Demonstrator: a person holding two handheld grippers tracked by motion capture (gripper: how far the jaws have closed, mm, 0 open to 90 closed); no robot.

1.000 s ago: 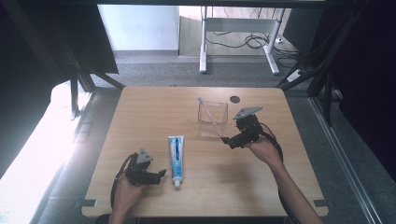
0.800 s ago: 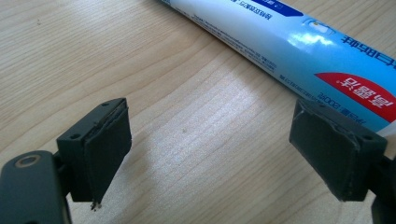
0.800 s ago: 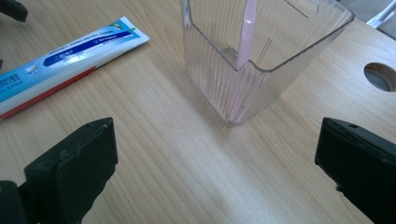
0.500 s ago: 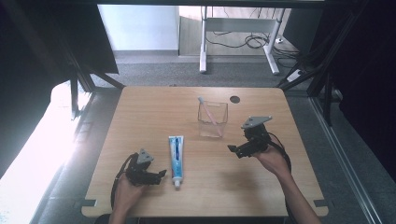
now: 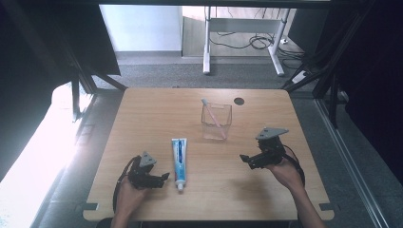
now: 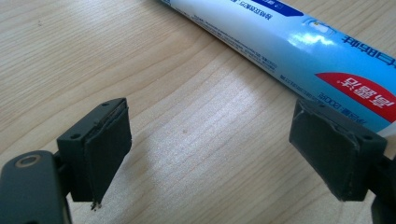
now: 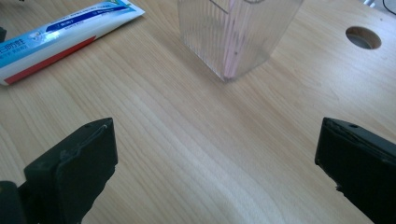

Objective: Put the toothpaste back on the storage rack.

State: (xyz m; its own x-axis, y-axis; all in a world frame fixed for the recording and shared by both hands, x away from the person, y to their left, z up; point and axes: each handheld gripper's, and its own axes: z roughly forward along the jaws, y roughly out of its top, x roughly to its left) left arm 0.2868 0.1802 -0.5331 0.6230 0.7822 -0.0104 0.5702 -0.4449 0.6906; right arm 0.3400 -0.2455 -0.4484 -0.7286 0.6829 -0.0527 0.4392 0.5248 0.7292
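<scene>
Wooden table (image 5: 142, 118), high view: toothpaste tube (image 5: 179, 156) lies beside the left gripper (image 5: 159, 177); right gripper (image 5: 244, 159) holds nothing. Left gripper view: jaws wide, empty; likely straddle the tube squarely. Right gripper view: jaws wide before the clear cup (image 7: 238, 32).

Black hand-held gripper (image 5: 251, 160), grey plate

Toothpaste tube (image 5: 179, 157): white and blue with a red patch, lying flat on the counter (image 5: 157, 118) in the lower middle of the high view, cap end toward the bottom edge, crimped end pointing up the frame.
Clear cup (image 5: 216, 121): transparent, square-sided, ribbed walls, standing upright right of centre, well apart from the tube.
Toothbrush (image 5: 211, 115): pink handle, leaning tilted inside the cup, pale head sticking out past the upper-left rim.
</scene>
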